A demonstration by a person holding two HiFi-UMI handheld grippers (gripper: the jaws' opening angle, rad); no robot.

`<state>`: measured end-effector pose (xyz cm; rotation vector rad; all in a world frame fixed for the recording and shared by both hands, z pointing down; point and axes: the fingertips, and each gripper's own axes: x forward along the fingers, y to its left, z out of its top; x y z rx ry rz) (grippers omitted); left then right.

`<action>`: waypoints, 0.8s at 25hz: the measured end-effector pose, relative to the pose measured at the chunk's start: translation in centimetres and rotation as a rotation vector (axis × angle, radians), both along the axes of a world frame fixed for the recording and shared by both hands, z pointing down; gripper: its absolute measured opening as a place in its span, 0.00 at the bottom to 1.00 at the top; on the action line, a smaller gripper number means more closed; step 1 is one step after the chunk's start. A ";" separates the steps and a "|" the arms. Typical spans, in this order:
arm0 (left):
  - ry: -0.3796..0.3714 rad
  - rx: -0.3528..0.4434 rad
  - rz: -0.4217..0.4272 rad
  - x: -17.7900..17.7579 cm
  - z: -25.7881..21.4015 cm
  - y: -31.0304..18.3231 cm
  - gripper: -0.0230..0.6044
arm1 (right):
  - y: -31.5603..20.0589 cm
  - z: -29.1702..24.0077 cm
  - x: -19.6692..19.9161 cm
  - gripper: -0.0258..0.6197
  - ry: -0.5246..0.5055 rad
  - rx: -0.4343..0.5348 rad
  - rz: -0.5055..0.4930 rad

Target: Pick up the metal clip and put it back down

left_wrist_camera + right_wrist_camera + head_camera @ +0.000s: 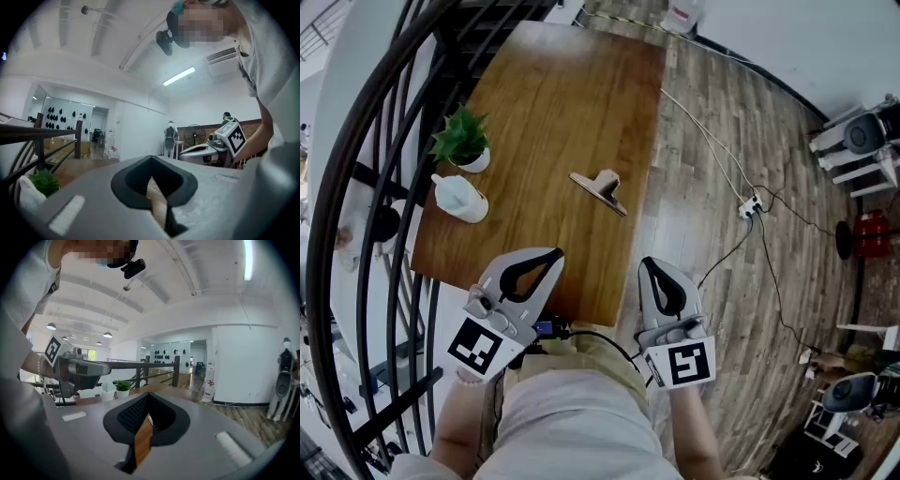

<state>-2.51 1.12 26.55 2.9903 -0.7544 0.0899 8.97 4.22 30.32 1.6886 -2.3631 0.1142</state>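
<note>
A brown wooden tabletop (562, 112) stretches toward 12 o'clock in the head view. Grey-brown plank floor (769, 131) spreads at 3 o'clock, crossed by a white cable (705, 136). A black curved railing (450, 33) sweeps along 9 to 11 o'clock, and a white wall (787, 37) stands at 1 o'clock. A strip light (179, 76) glows on the white ceiling.

Item count, table and floor.
1 wooden table (581, 84) carrying 1 metal clip (600, 187), 1 potted plant (461, 141) and 1 white jug (459, 199) (three things on top); 2 grippers, left gripper (551, 253) and right gripper (649, 264); 1 power strip (751, 206) on the floor.
</note>
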 end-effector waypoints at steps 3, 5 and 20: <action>-0.045 0.016 0.014 0.3 0.6 0.6 0.04 | 0.2 -0.2 0.0 0.05 -0.017 0.001 0.008; -0.066 0.026 0.023 0.5 0.9 0.8 0.04 | 0.3 0.0 0.1 0.05 -0.025 -0.004 0.015; -0.051 0.017 0.016 0.4 1.1 -0.9 0.04 | -0.9 0.3 0.0 0.05 -0.019 -0.008 0.036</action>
